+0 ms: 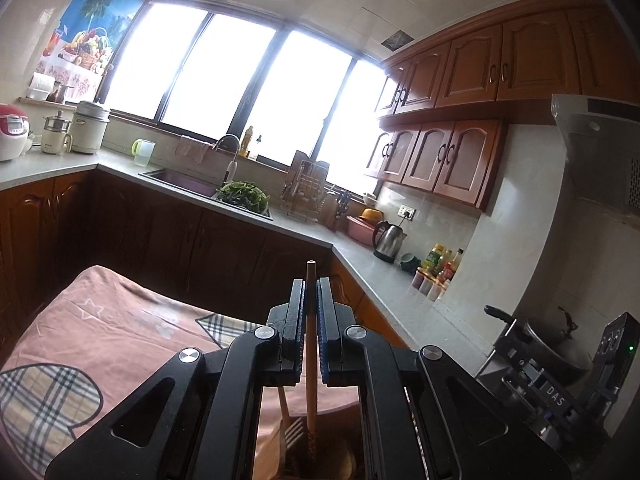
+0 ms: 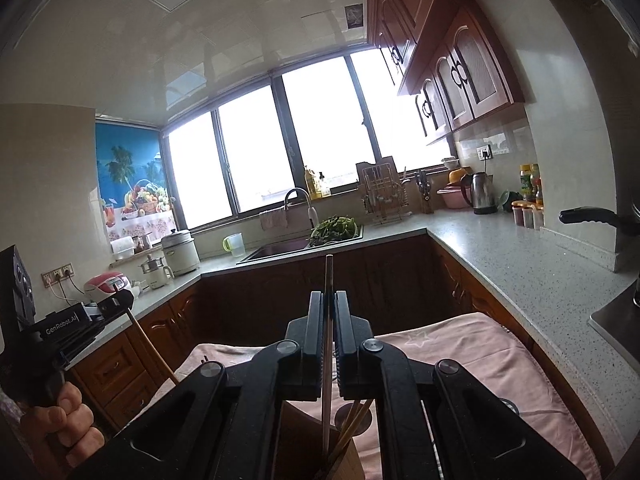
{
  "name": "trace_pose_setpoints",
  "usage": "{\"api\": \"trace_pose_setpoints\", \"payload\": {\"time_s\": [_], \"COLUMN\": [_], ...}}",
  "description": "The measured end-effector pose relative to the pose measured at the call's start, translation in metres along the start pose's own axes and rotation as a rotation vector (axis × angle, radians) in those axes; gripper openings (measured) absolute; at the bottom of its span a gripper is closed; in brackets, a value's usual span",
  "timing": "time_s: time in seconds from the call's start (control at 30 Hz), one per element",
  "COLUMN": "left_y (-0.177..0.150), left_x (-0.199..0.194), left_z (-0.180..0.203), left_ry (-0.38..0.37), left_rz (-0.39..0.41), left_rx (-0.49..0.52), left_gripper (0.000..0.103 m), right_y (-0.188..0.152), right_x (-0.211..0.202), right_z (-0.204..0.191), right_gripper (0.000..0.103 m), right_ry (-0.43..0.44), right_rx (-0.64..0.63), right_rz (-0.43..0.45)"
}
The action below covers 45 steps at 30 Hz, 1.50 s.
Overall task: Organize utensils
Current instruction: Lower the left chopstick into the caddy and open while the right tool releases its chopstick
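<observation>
My left gripper is shut on a wooden chopstick that stands upright, its lower end down among wooden utensils in a holder below. My right gripper is shut on a pale chopstick, also upright, its lower end inside a wooden utensil holder that holds more chopsticks. The left gripper also shows at the left of the right wrist view, with its chopstick slanting down. Both grippers hang above a table covered with a pink cloth.
Kitchen counters run around the room, with a sink, greens, a dish rack, a kettle, bottles, rice cookers and a pan handle. Dark cabinets stand behind the table. The right gripper shows at right in the left wrist view.
</observation>
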<state>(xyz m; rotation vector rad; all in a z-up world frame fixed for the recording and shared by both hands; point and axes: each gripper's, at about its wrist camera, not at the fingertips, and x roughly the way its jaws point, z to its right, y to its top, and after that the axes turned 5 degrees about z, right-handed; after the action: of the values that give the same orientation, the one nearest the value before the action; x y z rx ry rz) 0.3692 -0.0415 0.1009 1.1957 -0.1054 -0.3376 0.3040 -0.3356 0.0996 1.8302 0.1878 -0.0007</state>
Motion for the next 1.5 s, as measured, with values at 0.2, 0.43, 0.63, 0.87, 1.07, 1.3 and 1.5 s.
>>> {"api": "trace_pose_setpoints", "payload": {"time_s": [0.2, 0.43, 0.63, 0.87, 1.07, 1.3, 1.5], "left_y": [-0.030, -0.057, -0.073, -0.070, -0.071, -0.071, -0.069], "left_x": [0.010, 0.016, 0.021, 0.023, 0.026, 0.025, 0.020], "left_z": [-0.006, 0.003, 0.006, 0.007, 0.009, 0.009, 0.007], "left_ry": [-0.004, -0.030, -0.039, -0.041, -0.041, -0.040, -0.027], "left_rz": [-0.034, -0.108, -0.182, -0.203, -0.224, -0.224, -0.212], "left_rx": [0.016, 0.079, 0.113, 0.123, 0.116, 0.110, 0.092], "left_gripper": [0.005, 0.005, 0.005, 0.005, 0.005, 0.030, 0.047], "right_y": [-0.029, -0.056, -0.070, -0.068, -0.065, -0.066, -0.065], "right_x": [0.006, 0.011, 0.016, 0.018, 0.024, 0.023, 0.017], "right_z": [0.005, 0.012, 0.011, 0.012, 0.015, 0.018, 0.021], "right_gripper": [0.004, 0.004, 0.005, 0.005, 0.008, 0.014, 0.040], "right_ry": [-0.004, -0.005, 0.004, 0.007, 0.011, 0.012, -0.002], "right_rx": [0.015, 0.043, 0.045, 0.054, 0.066, 0.088, 0.097], "right_rz": [-0.028, -0.071, -0.118, -0.131, -0.149, -0.161, -0.145]}}
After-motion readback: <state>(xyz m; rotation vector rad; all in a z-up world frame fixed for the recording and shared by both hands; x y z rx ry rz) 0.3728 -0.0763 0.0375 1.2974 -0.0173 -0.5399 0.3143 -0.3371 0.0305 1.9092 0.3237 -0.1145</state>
